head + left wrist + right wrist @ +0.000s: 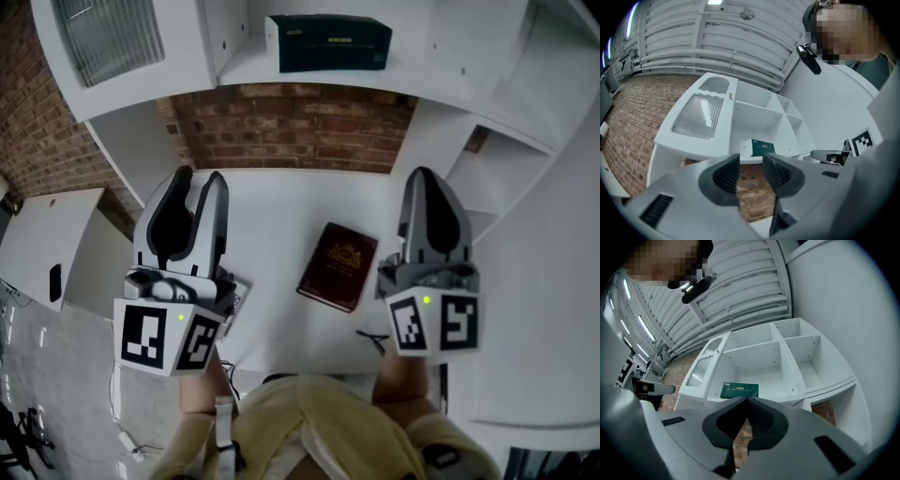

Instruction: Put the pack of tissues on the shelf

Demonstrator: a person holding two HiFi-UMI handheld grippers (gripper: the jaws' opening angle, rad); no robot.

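Close to my body, both of my tools hang over the white bench (pixel 272 206). My left hand-held gripper (pixel 199 180) has its jaws a little way apart. The gap is narrow and nothing is in it. My right hand-held gripper (pixel 422 176) has its jaws pressed together, and it holds nothing too. I think both are empty because the job looks done, so there is nothing to carry.

Between them on the bench lies a dark red book with a gold mark (pixel 337 265), flat and a bit turned. It is no part of the job, so I think it just lies there. By my right hand-held gripper is a small dark thing (pixel 372 339). I cannot tell what it is.

Farther off, behind the bench, is a red brick wall (pixel 291 127). Above it is the white shelf unit (pixel 441 89). The dark green pack of tissues (pixel 328 42) sits on its low board, near the front edge. The print on it is too small to read. The shelf's right side runs out of view, and my body hides the bench's near edge.
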